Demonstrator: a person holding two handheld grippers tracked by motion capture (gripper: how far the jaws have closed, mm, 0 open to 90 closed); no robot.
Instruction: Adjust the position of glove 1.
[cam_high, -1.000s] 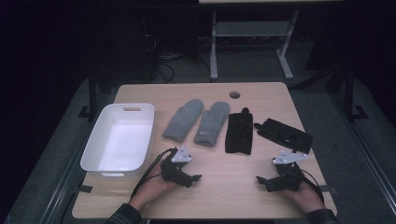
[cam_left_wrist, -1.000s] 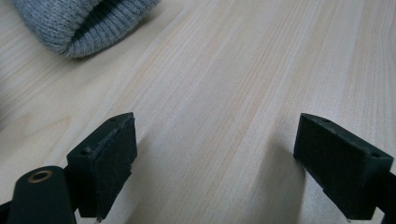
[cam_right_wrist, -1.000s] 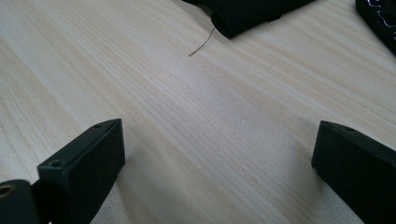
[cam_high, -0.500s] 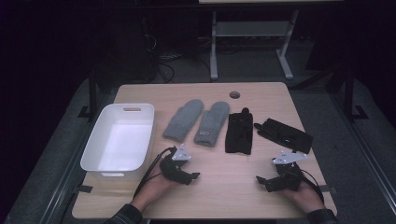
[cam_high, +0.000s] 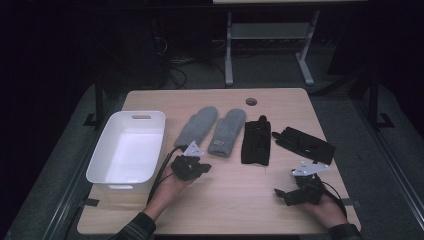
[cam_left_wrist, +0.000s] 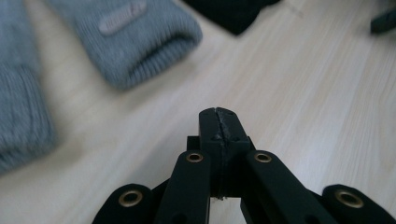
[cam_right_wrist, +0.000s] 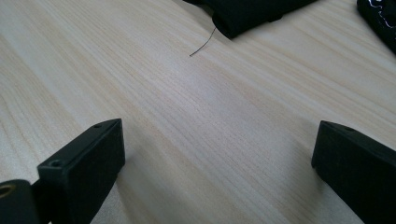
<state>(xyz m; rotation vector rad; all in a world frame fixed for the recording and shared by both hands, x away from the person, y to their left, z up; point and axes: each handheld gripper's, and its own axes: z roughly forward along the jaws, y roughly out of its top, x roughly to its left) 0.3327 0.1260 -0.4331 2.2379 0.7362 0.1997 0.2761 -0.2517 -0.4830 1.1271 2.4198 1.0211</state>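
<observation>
Two grey knit mittens (cam_high: 197, 126) (cam_high: 227, 131) lie side by side mid-table, with two black gloves (cam_high: 256, 141) (cam_high: 305, 145) to their right. My left gripper (cam_high: 204, 168) hovers just in front of the mittens. Its jaws have just been closing and now meet with nothing between them; in the left gripper view the left gripper (cam_left_wrist: 218, 117) points past a mitten cuff (cam_left_wrist: 140, 42). My right gripper (cam_high: 279, 193) rests near the front right of the table. In the right gripper view the right gripper (cam_right_wrist: 219, 149) stands wide open over bare wood, short of a black glove (cam_right_wrist: 252, 14).
A white plastic tub (cam_high: 107, 150) stands at the table's left side, close to my left hand. A round cable hole (cam_high: 251, 101) sits near the far edge. A loose dark thread (cam_right_wrist: 203, 46) lies on the wood. Metal table legs (cam_high: 228, 55) stand beyond on the dark floor.
My left gripper has lifted and moved a little toward the mittens, and its jaws have gone from open to shut. The right gripper has stayed where it was.
</observation>
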